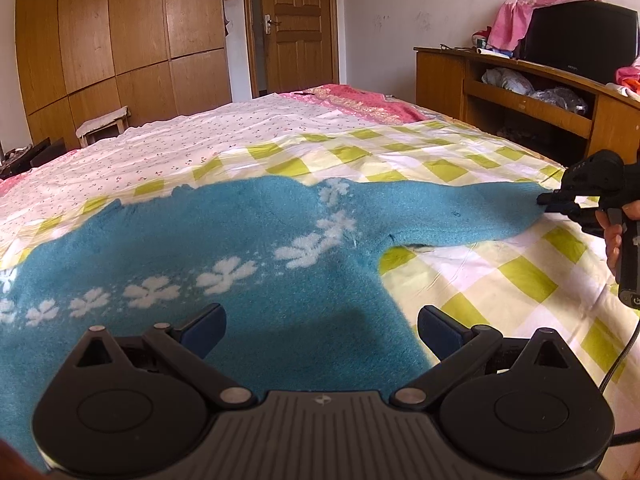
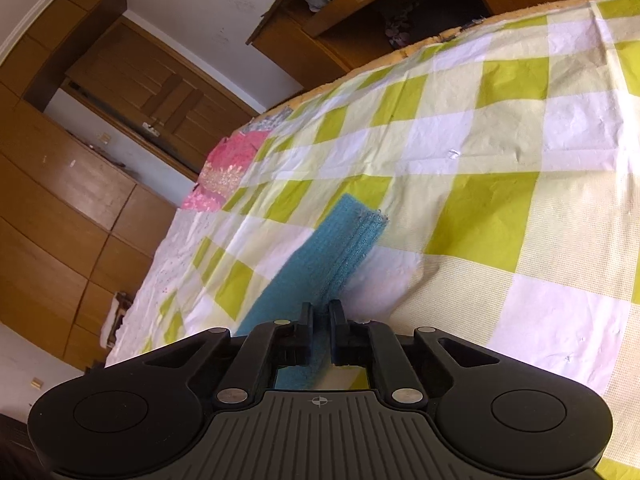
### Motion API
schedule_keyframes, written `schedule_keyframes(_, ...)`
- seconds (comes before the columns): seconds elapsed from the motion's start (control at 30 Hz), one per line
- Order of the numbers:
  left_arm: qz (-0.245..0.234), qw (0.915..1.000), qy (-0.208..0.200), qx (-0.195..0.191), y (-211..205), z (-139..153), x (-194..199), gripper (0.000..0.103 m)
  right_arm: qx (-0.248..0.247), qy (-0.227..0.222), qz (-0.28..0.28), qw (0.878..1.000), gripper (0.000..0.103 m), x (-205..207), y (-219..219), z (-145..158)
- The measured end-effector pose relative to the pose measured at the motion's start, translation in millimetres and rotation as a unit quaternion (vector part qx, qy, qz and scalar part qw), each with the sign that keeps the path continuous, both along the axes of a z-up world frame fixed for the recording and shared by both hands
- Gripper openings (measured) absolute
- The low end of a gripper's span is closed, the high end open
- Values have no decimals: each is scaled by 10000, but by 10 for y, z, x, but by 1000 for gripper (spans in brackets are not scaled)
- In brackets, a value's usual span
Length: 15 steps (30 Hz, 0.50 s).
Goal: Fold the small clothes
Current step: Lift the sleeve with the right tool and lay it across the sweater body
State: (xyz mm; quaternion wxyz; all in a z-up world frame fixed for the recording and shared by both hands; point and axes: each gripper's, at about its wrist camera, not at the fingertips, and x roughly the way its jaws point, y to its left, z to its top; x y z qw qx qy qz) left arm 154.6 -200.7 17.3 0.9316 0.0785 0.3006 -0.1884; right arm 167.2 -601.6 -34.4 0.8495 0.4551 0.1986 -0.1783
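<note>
One sweater: teal sweater (image 1: 224,248) w/ white flowers, flat on checked sheet (image 1: 500,272), near me.
L claw: my left gripper (image 1: 320,332) wide apart, holding nothing, over hem.
R claw: my right gripper (image 2: 320,320) pinched onto sleeve (image 2: 344,244), far right.

Matte black left gripper (image 1: 322,330) with blue finger pads (image 1: 204,330), silver pivot screws, ribbed grey housing, bare-skinned hand (image 1: 614,236) beside black cable (image 1: 624,354)
</note>
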Motion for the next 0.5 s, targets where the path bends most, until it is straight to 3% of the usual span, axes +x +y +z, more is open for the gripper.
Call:
schedule_keyframes(0.23, 194, 9997, -141, -98, 509, 143, -152, 103, -320, -628, 638, 9955, 8, 164, 530, 633)
schedule_keyframes(0.5, 649, 9969, -352, -257, 1312, 281, -336, 103, -860, -1089, 2224, 9650, 7, 754, 2036, 1331)
